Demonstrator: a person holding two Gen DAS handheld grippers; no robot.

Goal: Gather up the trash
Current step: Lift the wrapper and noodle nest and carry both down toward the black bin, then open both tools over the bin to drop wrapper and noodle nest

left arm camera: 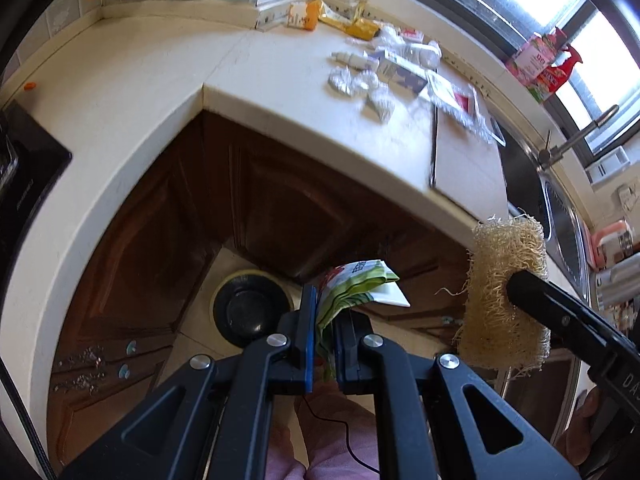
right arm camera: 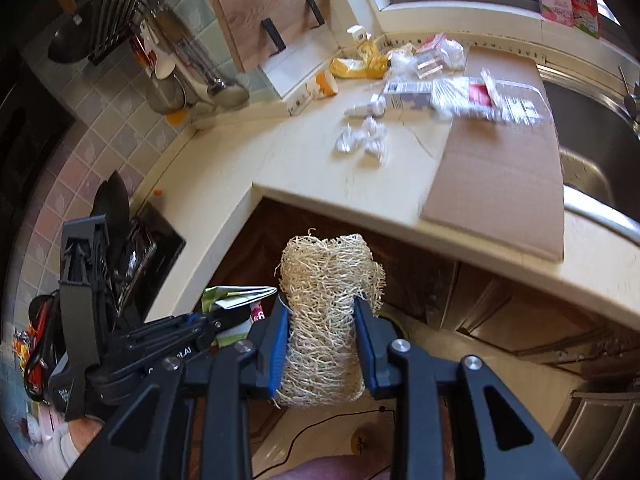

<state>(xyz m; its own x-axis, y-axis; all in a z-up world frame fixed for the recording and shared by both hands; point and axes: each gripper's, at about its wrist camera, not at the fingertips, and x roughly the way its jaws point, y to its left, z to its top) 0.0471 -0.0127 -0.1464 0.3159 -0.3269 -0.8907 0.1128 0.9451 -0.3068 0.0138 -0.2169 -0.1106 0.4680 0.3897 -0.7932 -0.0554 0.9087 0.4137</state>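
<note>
The left gripper (left arm camera: 322,312) pinches a green wrapper (left arm camera: 356,284) above the floor. The right gripper (right arm camera: 322,320) squeezes a loofah sponge (right arm camera: 324,308), near the counter (left arm camera: 280,92).

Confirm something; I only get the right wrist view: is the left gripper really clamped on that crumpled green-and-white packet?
Observer: Yes. The left wrist view shows the left gripper shut on the crumpled green-and-white packet, pinched between both fingers.
Operator: Is a bin near it and the beige fibrous loofah in the right gripper?
Observer: A round black bin with a yellowish rim stands on the floor below, beside the brown cabinet.
</note>
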